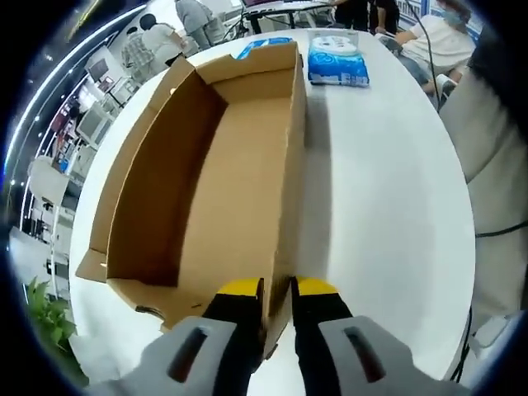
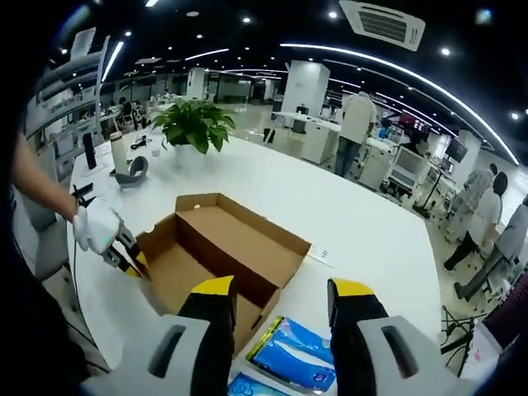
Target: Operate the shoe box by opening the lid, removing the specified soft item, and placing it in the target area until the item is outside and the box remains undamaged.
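Note:
An open brown cardboard shoe box (image 1: 223,165) lies on the white table (image 1: 388,206), and its inside looks bare. My left gripper (image 1: 276,290) is shut on the near end of the box's right-hand wall. From the right gripper view, a gloved hand holds that left gripper (image 2: 129,256) at the box's (image 2: 223,243) left end. A soft blue-and-white pack (image 1: 338,62) lies on the table beyond the box. My right gripper (image 2: 285,299) hangs open above the table, with the pack (image 2: 294,353) lying below its jaws. A second blue pack (image 2: 247,385) lies beside it.
A potted plant (image 2: 195,124) stands at the table's far side, with a bottle (image 2: 120,153) and a dark object (image 2: 134,173) near the left edge. A loose flap (image 1: 92,266) sticks out from the box's near left corner. People and desks surround the table.

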`<state>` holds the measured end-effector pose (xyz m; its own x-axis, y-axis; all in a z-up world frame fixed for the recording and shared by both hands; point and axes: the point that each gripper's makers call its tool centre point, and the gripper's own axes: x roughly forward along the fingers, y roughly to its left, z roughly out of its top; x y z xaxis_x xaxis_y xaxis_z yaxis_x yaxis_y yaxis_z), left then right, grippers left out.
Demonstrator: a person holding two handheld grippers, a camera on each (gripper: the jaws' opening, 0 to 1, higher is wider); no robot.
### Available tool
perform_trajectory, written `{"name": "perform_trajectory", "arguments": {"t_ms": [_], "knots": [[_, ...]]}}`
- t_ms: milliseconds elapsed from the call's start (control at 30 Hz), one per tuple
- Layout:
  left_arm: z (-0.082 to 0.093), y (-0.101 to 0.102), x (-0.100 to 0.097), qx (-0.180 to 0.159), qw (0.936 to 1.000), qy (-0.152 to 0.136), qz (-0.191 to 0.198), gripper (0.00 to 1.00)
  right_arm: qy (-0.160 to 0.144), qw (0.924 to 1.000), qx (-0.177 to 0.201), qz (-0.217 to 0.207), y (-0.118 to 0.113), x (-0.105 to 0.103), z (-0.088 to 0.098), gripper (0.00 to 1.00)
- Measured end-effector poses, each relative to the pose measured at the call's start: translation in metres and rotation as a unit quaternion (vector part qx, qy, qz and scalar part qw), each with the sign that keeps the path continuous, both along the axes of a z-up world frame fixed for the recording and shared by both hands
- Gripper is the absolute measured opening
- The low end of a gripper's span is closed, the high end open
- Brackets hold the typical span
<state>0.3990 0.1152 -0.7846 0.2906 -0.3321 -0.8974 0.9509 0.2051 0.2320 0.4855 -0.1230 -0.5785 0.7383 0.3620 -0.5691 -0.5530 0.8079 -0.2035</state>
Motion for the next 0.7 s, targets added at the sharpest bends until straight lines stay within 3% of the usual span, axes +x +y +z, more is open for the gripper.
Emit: {"name": "perform_trajectory", "arguments": {"t_ms": [100,267,333,467,567,700], "knots": [[0.004,-0.011,0.000,-0.035,0.9991,0.023,0.012,0.13,0.007,0.9998,0.017,0.007,0.008,0.002,-0.002,0.44],[0.003,-0.016,0.006,-0.039,0.9988,0.022,0.018,0.13,0.011,0.9997,0.012,0.017,0.015,0.012,-0.007,0.49],[0.006,-0.025,0.003,-0.056,0.9982,0.021,-0.002,0.13,0.015,0.9998,0.006,0.015,0.015,0.018,-0.009,0.49],[-0.005,-0.026,-0.001,-0.008,0.9988,0.011,-0.048,0.13,0.016,0.9996,-0.015,0.017,0.013,0.029,-0.013,0.47],[-0.015,-0.029,-0.007,-0.018,0.9989,0.038,-0.022,0.13,0.024,0.9992,-0.028,0.018,0.013,0.037,-0.019,0.46],[-0.016,-0.030,-0.005,-0.019,0.9991,0.031,-0.020,0.11,0.034,0.9990,-0.027,-0.001,0.008,0.050,-0.023,0.46]]}}
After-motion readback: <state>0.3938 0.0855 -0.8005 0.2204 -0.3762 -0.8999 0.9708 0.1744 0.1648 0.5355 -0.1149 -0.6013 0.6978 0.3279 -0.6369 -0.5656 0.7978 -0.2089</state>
